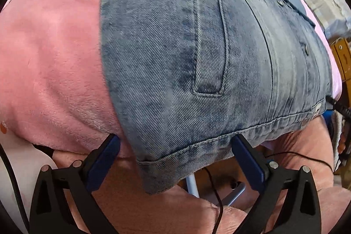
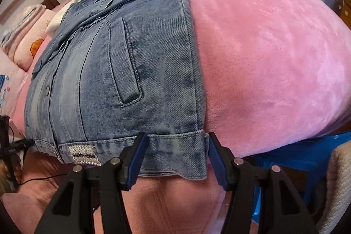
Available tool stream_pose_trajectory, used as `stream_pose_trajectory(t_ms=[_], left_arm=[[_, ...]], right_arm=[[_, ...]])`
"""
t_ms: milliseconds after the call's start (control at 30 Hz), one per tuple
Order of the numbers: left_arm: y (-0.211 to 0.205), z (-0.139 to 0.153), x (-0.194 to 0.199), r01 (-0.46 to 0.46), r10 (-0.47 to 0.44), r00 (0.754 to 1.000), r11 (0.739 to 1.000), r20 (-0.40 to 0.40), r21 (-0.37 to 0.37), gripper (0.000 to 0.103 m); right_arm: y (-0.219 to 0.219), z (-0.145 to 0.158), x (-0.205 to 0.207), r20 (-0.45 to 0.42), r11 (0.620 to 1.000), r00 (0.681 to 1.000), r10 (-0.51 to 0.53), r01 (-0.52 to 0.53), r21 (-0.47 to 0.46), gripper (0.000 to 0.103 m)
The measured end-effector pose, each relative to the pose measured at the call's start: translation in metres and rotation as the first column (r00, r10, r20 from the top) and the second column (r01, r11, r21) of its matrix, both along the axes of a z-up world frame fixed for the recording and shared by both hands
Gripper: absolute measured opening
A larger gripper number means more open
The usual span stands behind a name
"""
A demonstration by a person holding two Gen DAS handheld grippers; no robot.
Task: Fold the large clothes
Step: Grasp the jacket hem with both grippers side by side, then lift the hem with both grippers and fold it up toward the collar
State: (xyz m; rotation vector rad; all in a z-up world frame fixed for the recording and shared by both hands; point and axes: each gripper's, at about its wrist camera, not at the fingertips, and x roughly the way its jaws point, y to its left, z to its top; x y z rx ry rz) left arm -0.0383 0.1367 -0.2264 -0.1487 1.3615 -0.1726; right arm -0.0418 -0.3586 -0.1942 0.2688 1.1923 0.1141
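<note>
On pink bed point(image 2: 274, 47), denim jacket point(image 2: 122, 71) lies folded, hem at near edge. Your left gripper point(image 1: 175, 146) spread around hem corner; your right gripper point(image 2: 175, 144) spread around other corner, not pinching.

No wording can be read for certain. A woven label point(image 2: 84, 155) on the hem of the denim jacket point(image 2: 122, 71), lower left of the right wrist view, bears a dark band of lettering too small to make out.
</note>
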Motion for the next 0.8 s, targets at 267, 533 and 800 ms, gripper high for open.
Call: stream_pose_trajectory(t_ms=[267, 533, 800], left_arm=[[-0.012, 0.002, -0.008, 0.011, -0.011, 1.000, 1.000, -0.011, 0.025, 0.084], [-0.042, 0.029, -0.014, 0.062, -0.065, 0.997, 0.994, 0.034, 0.088, 0.024], [-0.009, 0.044, 0.001, -0.045, 0.043, 0.999, 0.989, -0.017, -0.144, 0.014]], right_arm=[[-0.006, -0.003, 0.004, -0.021, 0.998, 0.999, -0.032, 0.033, 0.059, 0.057], [-0.003, 0.001, 0.006, -0.039, 0.999, 0.999, -0.012, 0.013, 0.040, 0.045], [0.008, 0.024, 0.000, 0.022, 0.997, 0.998, 0.062, -0.061, -0.057, 0.023]])
